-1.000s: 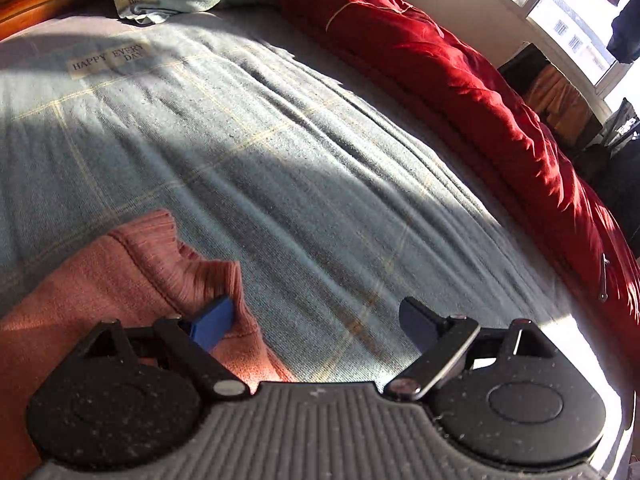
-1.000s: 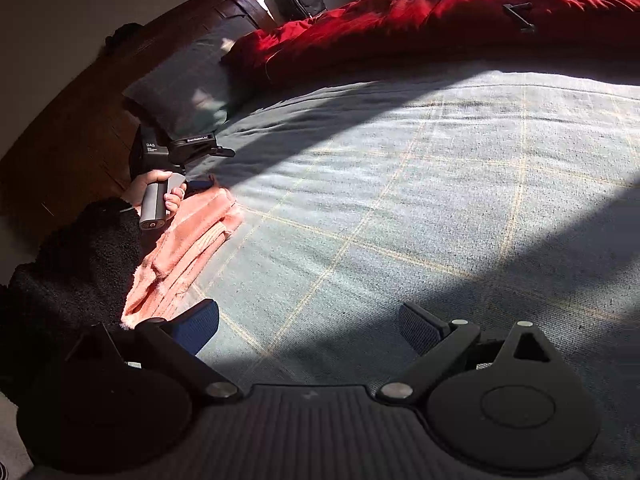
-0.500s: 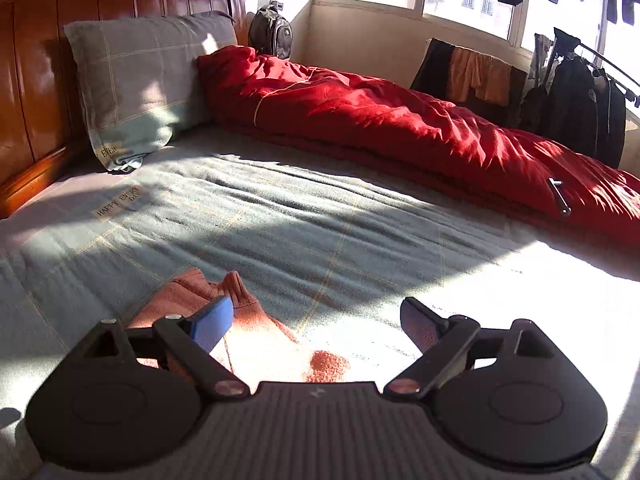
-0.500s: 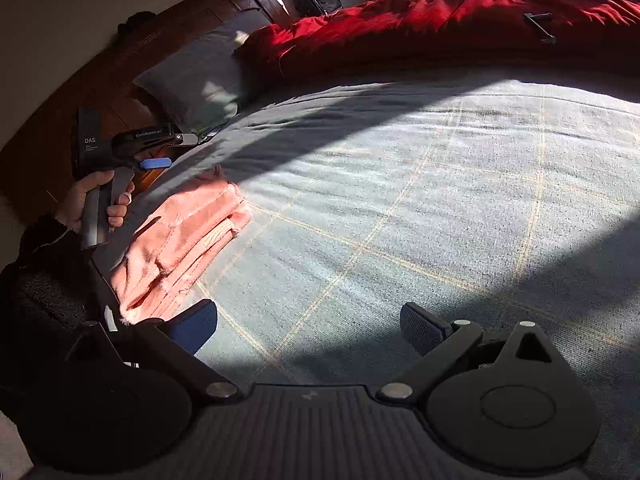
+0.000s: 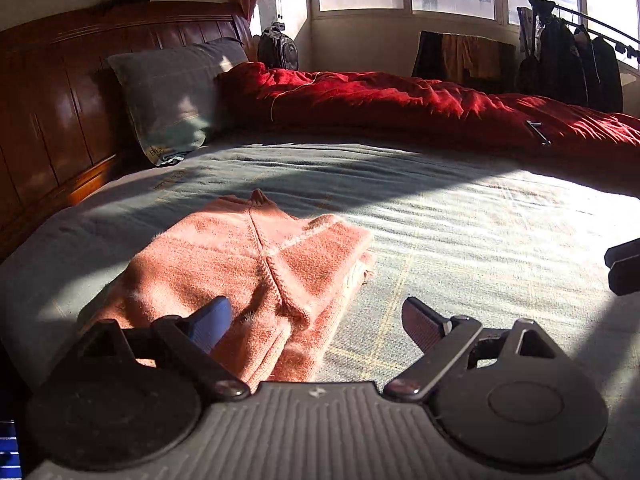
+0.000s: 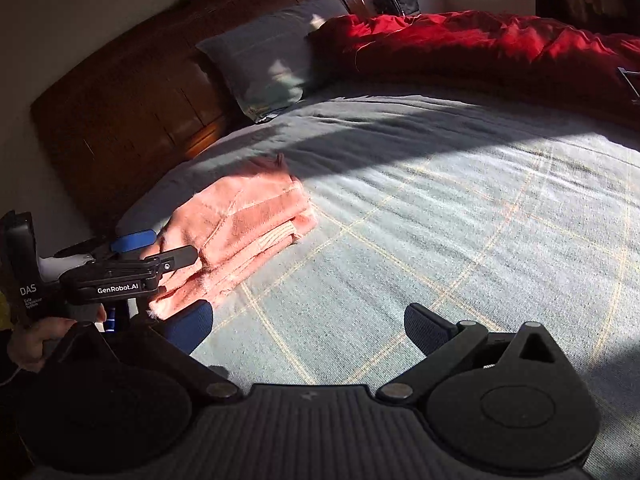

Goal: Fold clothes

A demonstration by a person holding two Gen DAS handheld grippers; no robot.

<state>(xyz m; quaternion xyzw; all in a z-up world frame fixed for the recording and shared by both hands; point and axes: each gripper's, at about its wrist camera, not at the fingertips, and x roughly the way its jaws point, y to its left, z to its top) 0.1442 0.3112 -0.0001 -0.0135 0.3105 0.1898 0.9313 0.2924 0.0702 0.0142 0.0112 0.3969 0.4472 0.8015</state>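
A salmon-pink knitted sweater (image 5: 248, 264) lies folded in a compact stack on the grey-green bed sheet (image 5: 460, 220), near the headboard side. My left gripper (image 5: 316, 318) is open just short of the sweater's near edge, its blue left fingertip over the fabric, nothing held. In the right wrist view the same sweater (image 6: 244, 224) sits left of centre, with the left gripper (image 6: 158, 248) at its near corner, held by a hand (image 6: 40, 336). My right gripper (image 6: 310, 322) is open over bare sheet, to the right of the sweater.
A red quilt (image 5: 400, 100) runs along the bed's far side. A grey pillow (image 5: 172, 104) leans on the wooden headboard (image 5: 52, 100). A backpack (image 5: 278, 48) and hanging dark clothes (image 5: 568, 60) stand by the window. Sunlit sheet stretches to the right.
My left gripper has drawn back and levelled out, so the whole folded sweater now lies in front of it. The right gripper has come a little closer to the sweater.
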